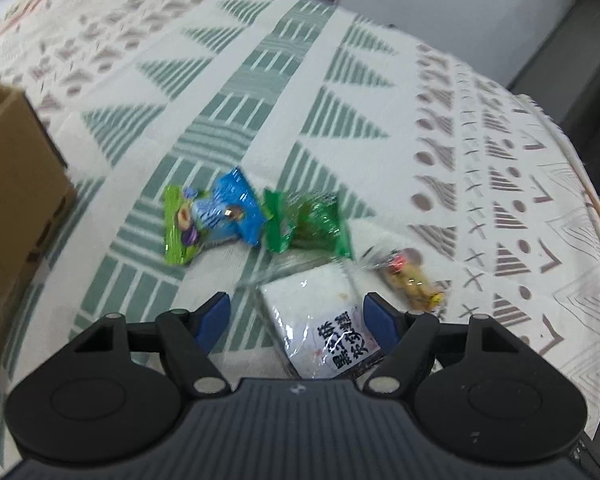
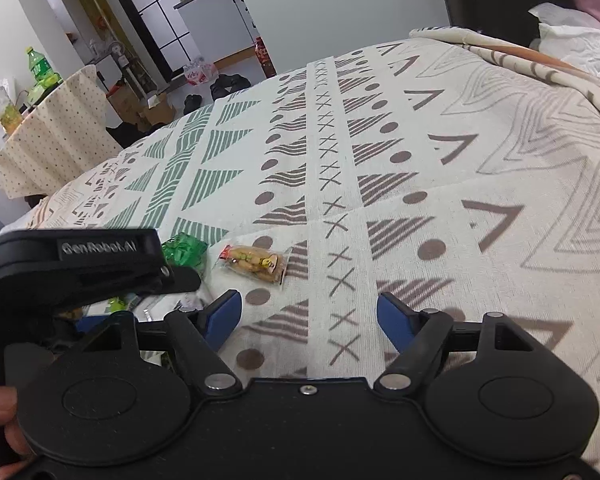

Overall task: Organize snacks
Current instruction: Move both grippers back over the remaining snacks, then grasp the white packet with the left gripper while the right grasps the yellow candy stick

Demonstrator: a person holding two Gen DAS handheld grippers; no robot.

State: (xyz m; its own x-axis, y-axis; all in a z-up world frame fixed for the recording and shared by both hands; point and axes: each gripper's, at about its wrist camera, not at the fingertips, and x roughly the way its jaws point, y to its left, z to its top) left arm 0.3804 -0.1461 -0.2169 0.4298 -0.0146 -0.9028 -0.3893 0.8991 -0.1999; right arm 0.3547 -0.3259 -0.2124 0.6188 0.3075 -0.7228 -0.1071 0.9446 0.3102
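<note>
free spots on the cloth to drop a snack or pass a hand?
Bare cloth right of the peanut packet, and beyond the packets. Tighter between cardboard box and purple-green packet. Crowded: around the white packet, under the left claw.

The left gripper (image 2: 100, 264), seen from the right wrist, bears raised lettering, apparently "GenRobot.AI". The clear-wrapped white snack packet (image 1: 320, 320) carries black Chinese characters, too blurred to read.

Home: patterned bedspread (image 2: 380, 160), shoes (image 2: 228, 82) on floor.
</note>
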